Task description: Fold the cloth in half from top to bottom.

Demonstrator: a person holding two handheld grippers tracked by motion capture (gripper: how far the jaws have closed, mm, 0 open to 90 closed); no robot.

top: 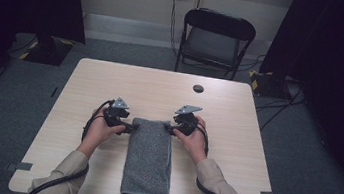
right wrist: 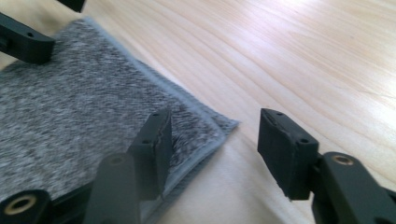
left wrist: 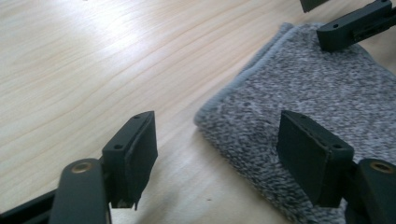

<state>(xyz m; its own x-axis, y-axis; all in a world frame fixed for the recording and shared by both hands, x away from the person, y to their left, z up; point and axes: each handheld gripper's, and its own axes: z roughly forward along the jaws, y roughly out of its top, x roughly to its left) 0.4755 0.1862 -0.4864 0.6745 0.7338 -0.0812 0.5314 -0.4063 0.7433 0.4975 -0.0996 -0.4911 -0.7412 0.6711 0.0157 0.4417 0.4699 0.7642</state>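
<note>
Towel (top: 148, 158), grey and folded into a long strip, lies on the wooden table (top: 235, 135) near the person's edge, its length running from twelve o'clock to six o'clock in the high view. Its far end sits between the two hands; its near end reaches almost to the table's front edge.

At the far left corner, about ten o'clock from the towel's middle, the left gripper (top: 131, 128) points inward at the cloth. In the left gripper view its jaws stand fairly wide apart, one over bare wood and the other over the towel (left wrist: 322, 93), with the hemmed corner in the gap between them. The pads do not press on the fabric.

At the far right corner, about two o'clock from the towel's middle, the right gripper (top: 168, 126) points in from the opposite side. In the right gripper view its jaws stand at a middling width and straddle the towel's (right wrist: 70, 107) corner: one jaw over the cloth, the other over the table beside it. That picture is a little blurred, so whether the jaw over the cloth brushes it is hard to say; it appears to hang just above.

Each gripper's jaws show at the top edge of the other's view, across the towel.

A small dark round hole (top: 198, 88) sits in the table at twelve o'clock, and a black folding chair (top: 215, 39) stands beyond the far edge.
</note>
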